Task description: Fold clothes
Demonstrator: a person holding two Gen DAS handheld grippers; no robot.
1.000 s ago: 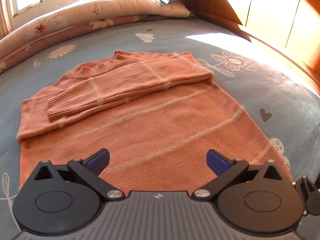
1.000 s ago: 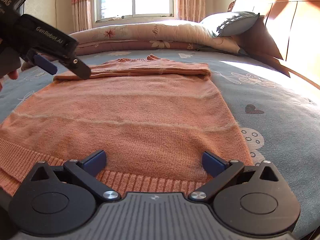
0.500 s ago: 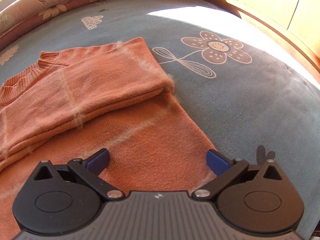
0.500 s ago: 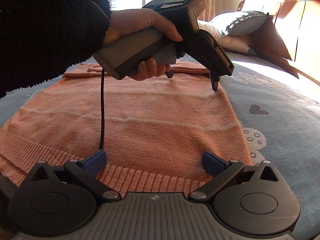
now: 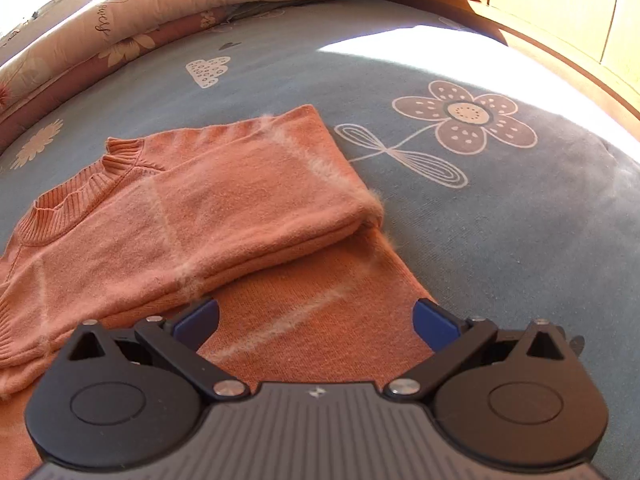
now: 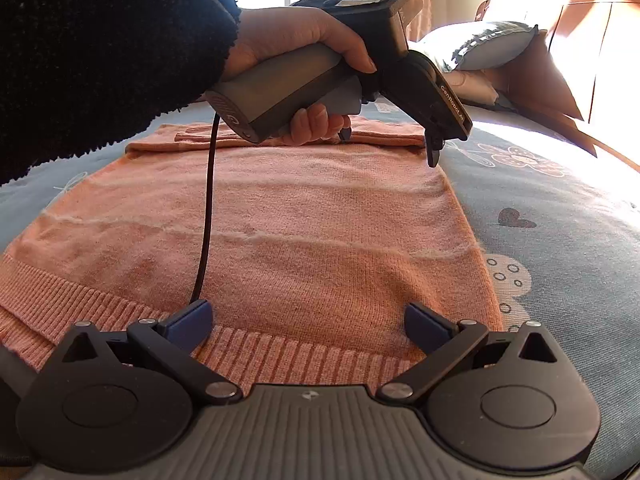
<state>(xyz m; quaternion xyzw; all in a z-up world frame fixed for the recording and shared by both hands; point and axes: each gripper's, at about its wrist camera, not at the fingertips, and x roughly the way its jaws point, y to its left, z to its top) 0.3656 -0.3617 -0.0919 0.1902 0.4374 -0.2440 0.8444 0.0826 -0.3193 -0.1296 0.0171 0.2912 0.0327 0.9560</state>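
Observation:
An orange knit sweater (image 5: 240, 208) lies flat on the bed, its sleeves folded across the chest below the ribbed collar (image 5: 80, 196). My left gripper (image 5: 316, 324) is open, low over the sweater's right side, just short of the folded sleeve's edge. In the right wrist view the sweater (image 6: 320, 220) stretches away from its ribbed hem (image 6: 280, 356). My right gripper (image 6: 308, 322) hovers open over that hem, nothing between its fingers. Further off, a hand in a black fleece sleeve (image 6: 100, 52) holds the left gripper (image 6: 388, 145), whose fingertips (image 6: 434, 156) point down at the sweater's far right corner.
The blue-grey bedsheet (image 5: 500, 240) has flower and heart prints. A folded floral quilt (image 5: 160, 12) and a grey pillow (image 6: 488, 44) lie at the far side, below a window. A wooden headboard (image 5: 560, 8) runs along the right. A black cable (image 6: 206, 216) hangs from the left gripper.
My left gripper swung from the sweater's left across to its right shoulder fold and came down close to it. The right gripper stayed over the hem.

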